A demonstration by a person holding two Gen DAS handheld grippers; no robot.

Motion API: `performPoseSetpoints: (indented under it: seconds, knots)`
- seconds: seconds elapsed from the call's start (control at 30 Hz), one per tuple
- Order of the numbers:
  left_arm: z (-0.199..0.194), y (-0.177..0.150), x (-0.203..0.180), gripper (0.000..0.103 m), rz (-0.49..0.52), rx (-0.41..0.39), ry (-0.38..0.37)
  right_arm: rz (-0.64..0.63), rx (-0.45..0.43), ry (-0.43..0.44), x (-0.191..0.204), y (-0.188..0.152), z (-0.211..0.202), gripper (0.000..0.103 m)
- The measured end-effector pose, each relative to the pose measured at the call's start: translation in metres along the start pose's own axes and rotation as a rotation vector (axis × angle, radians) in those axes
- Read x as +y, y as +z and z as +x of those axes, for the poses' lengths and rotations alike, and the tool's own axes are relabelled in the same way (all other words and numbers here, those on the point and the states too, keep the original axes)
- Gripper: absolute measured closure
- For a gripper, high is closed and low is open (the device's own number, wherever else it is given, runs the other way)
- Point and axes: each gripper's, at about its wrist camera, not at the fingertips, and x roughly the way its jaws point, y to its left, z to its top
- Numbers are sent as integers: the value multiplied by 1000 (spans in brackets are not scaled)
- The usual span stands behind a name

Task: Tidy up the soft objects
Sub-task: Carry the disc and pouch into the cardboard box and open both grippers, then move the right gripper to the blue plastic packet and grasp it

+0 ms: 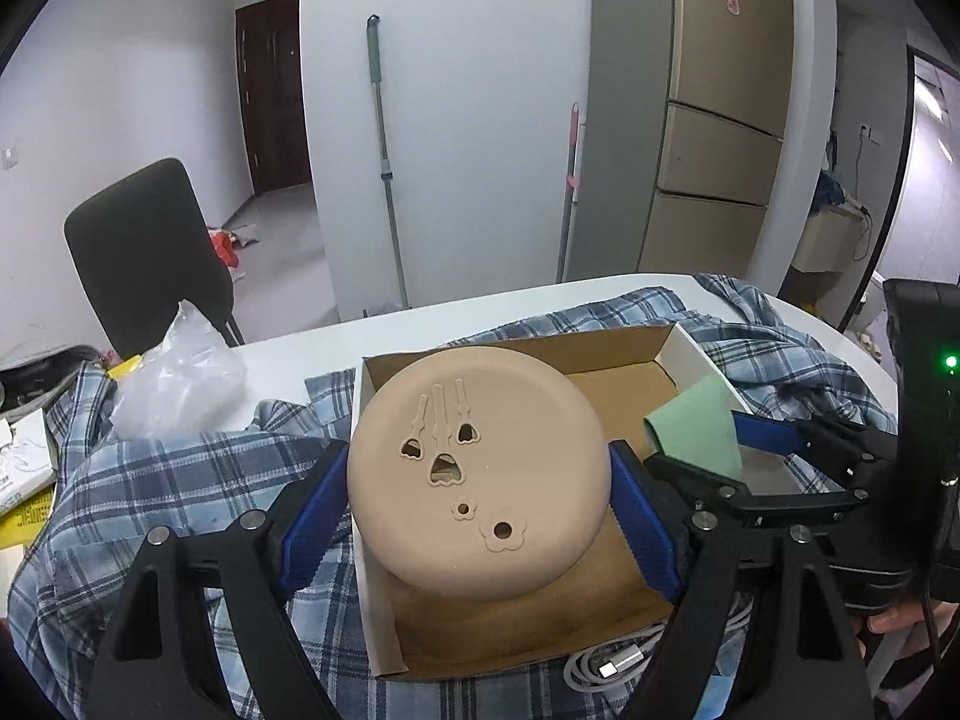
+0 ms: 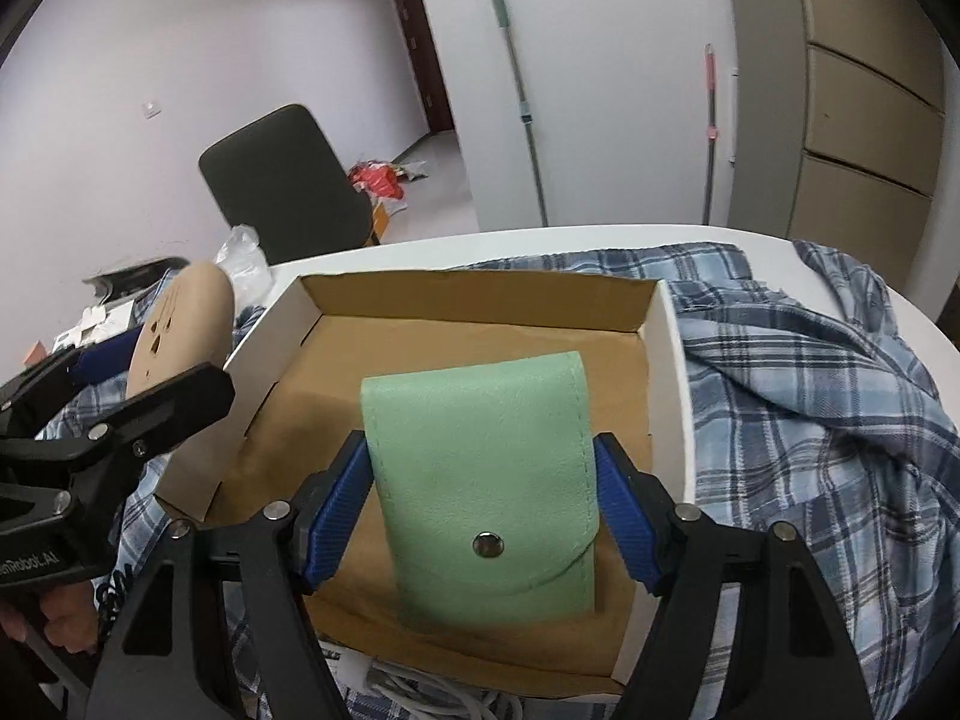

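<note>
My left gripper (image 1: pixel 477 501) is shut on a round beige soft pad (image 1: pixel 474 468) with flower-shaped cut-outs and holds it over the left part of an open cardboard box (image 1: pixel 624 342). My right gripper (image 2: pixel 480 513) is shut on a green snap pouch (image 2: pixel 486 480) and holds it over the box (image 2: pixel 480 312), near its brown floor. The pouch (image 1: pixel 696 423) and right gripper also show at the right in the left wrist view. The beige pad (image 2: pixel 183 324) and left gripper show at the left in the right wrist view.
The box lies on a blue plaid shirt (image 2: pixel 810 420) spread over a white table (image 2: pixel 510 243). A white cable (image 1: pixel 606 663) lies under the box's near edge. A clear plastic bag (image 1: pixel 180 372) and papers (image 1: pixel 24 468) sit at the left. A dark chair (image 1: pixel 144 252) stands behind the table.
</note>
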Motion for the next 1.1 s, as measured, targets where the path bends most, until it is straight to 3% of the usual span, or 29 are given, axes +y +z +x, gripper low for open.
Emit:
performPoseSetpoints:
  seconds: [0.1, 0.5, 0.8, 1.1]
  knots:
    - [-2, 0, -1, 17, -7, -13, -18, -27, -9, -32, 5, -1, 0, 12]
    - [-29, 8, 2, 14, -12, -107, 18, -13, -75, -50, 4, 13, -31, 12]
    - [-113, 10, -7, 14, 41, -219, 57, -90, -186, -19, 29, 16, -112, 12]
    - [-192, -37, 4, 14, -9, -277, 53, -163, -255, 39, 50, -26, -174, 12]
